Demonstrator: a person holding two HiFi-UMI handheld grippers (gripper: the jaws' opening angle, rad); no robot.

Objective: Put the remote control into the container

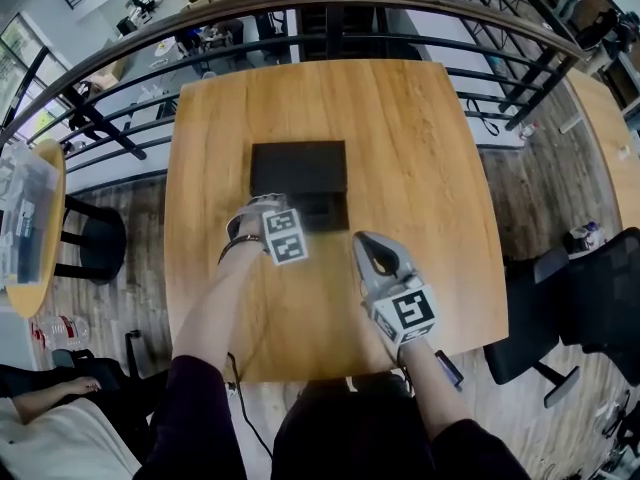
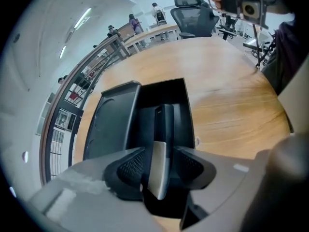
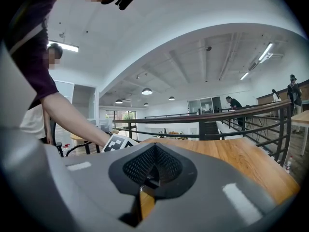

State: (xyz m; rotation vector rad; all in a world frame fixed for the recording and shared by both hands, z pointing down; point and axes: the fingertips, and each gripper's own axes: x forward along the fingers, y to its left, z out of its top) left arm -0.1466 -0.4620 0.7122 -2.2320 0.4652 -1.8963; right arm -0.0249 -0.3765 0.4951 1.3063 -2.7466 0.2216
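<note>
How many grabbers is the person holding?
2. The left gripper is over the container, a remote between its open jaws; the right gripper, shut, hovers nearer the person.

- Dark purple sleeves [image 1: 205,408] that end near the elbows.
- A black band [image 1: 240,244] on the left wrist.
- The left gripper [image 1: 262,204] and right gripper [image 1: 366,243] have grey shells and black dimpled pads [image 2: 130,166].
- Each carries a white cube [image 1: 285,236] with black square markers.
- A thin black cable [image 1: 238,393].

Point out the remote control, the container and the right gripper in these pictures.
remote control [image 2: 163,124]: left gripper view, on its dark far half.
container [image 2: 161,90]: left gripper view, on the bare inside at its far end.
right gripper [image 3: 154,168]: right gripper view, where its closed pads meet.
</note>
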